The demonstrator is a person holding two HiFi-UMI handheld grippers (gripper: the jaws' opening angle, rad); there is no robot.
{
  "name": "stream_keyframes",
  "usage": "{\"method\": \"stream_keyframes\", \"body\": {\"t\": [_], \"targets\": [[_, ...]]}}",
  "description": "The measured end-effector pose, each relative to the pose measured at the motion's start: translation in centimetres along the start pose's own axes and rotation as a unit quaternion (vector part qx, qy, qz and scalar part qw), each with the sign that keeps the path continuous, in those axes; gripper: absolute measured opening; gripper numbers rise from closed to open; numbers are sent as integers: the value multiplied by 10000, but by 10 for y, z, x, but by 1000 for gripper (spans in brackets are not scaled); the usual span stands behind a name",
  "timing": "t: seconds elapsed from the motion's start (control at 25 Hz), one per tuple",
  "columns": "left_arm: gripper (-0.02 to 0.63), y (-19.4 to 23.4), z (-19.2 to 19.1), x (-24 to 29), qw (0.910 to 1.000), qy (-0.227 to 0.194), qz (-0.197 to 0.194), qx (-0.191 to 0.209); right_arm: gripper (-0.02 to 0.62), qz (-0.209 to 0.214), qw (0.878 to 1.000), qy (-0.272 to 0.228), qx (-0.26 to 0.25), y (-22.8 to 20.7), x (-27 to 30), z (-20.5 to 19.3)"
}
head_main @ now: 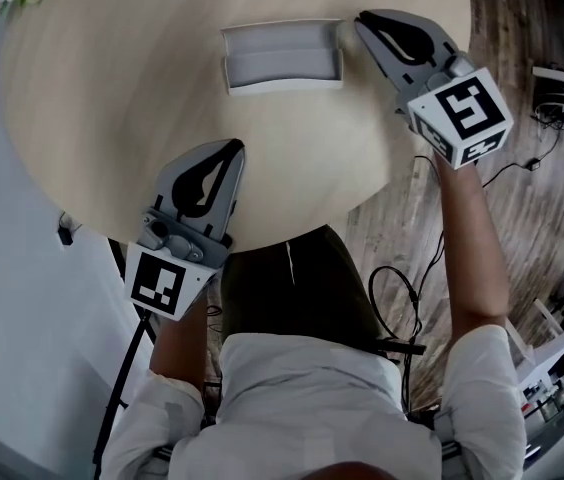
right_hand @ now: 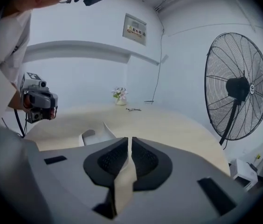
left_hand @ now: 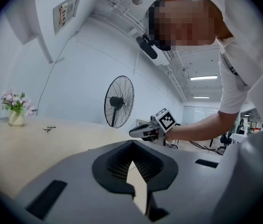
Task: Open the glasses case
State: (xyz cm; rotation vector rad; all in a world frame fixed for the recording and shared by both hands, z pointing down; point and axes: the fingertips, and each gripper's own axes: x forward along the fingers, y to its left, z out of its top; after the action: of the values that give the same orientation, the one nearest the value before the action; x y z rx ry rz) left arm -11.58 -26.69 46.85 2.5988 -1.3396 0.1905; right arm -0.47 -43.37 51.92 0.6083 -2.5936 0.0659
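Note:
The grey glasses case (head_main: pixel 282 56) lies on the far side of the round beige table (head_main: pixel 112 88), its lid swung open and nothing visible inside. In the right gripper view the case (right_hand: pixel 94 135) shows just left of the jaws with its lid raised. My right gripper (head_main: pixel 360 18) hovers close by the case's right end, shut and empty. Near the table's front edge my left gripper (head_main: pixel 236 148) is also shut and empty, well short of the case. In their own views the left gripper (left_hand: pixel 132 143) and right gripper (right_hand: pixel 129 139) have jaws together at the tips.
A vase of flowers (right_hand: pixel 120 96) and a pair of glasses (right_hand: pixel 133 109) sit at the table's far side. A large standing fan (right_hand: pixel 236 92) is beyond the table. Cables (head_main: pixel 562 103) lie on the wooden floor to the right.

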Motion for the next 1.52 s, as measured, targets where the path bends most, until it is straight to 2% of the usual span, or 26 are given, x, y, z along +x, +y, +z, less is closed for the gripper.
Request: {"method": "stream_keyframes", "body": {"t": [0.2, 0.36, 0.6, 0.8, 1.0, 1.16, 1.28, 1.52], "targets": [[12, -2, 49, -11, 9979, -360, 381, -382, 32, -88, 9964, -776, 334, 23, -59, 51], [11, -2, 89, -27, 9973, -384, 583, -219, 31, -227, 9849, -1571, 693, 38, -105, 104], [11, -26, 157, -80, 9947, -452, 920, -1, 31, -612, 9614, -2547, 845, 69, -197, 188], [11, -39, 194, -133, 9911, -685, 1135, 153, 31, -916, 9431, -3088, 827, 109, -264, 228], [11, -63, 218, -188, 9888, -995, 1079, 255, 31, -855, 9434, -3140, 647, 173, -311, 234], [11, -89, 220, -232, 9882, -1193, 863, 419, 31, -1274, 9435, -2993, 638, 215, -340, 219], [11, -120, 199, -278, 9886, -1185, 798, 468, 31, -1451, 9420, -2918, 803, 263, -362, 196], [11, -170, 152, -348, 9925, -1008, 661, 200, 31, -1559, 9415, -2786, 1084, 350, -395, 160]]}}
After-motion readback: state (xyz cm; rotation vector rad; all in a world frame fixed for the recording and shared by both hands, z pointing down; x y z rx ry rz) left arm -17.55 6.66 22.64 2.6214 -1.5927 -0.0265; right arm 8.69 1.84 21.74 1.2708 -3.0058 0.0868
